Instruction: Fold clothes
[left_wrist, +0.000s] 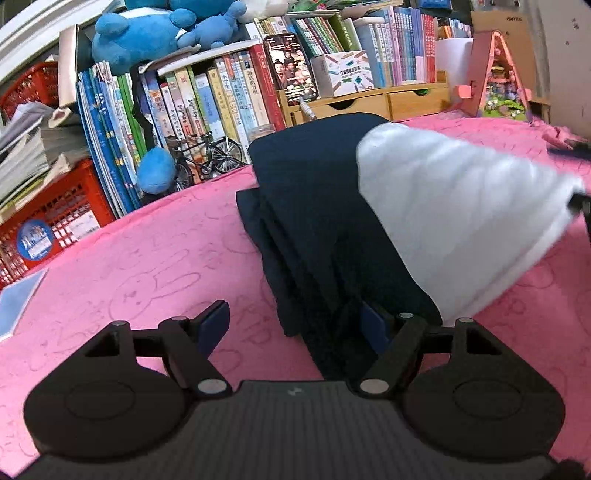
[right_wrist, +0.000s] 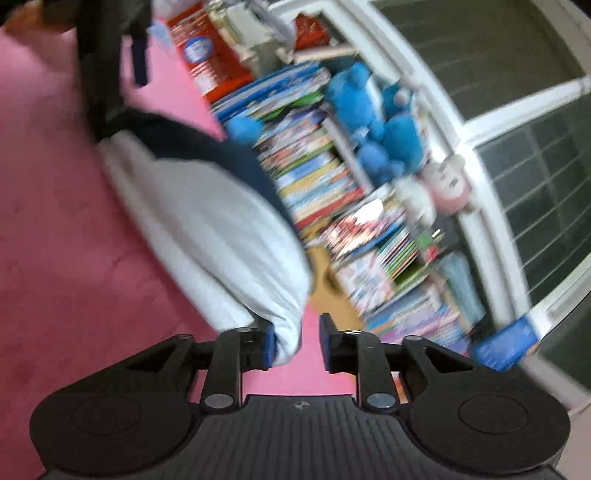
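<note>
The dark navy garment (left_wrist: 310, 221) lies folded in layers on the pink cloth (left_wrist: 147, 258), with a white part (left_wrist: 443, 206) of it, or a second white piece, lifted over its right side. The left gripper (left_wrist: 295, 325) stands spread: one finger rests over the pink cloth, the other sits against the near edge of the navy stack, pinching nothing. In the blurred right wrist view the right gripper (right_wrist: 295, 341) has the white fabric's (right_wrist: 207, 229) corner between its jaws, touching the left pad only, with a gap to the other, so the grip looks loose at best. The risk I see is that corner slipping free mid-fold, letting the white layer drop crooked. With nothing pinning the navy stack, a pull on the white part could also drag those layers askew.
</note>
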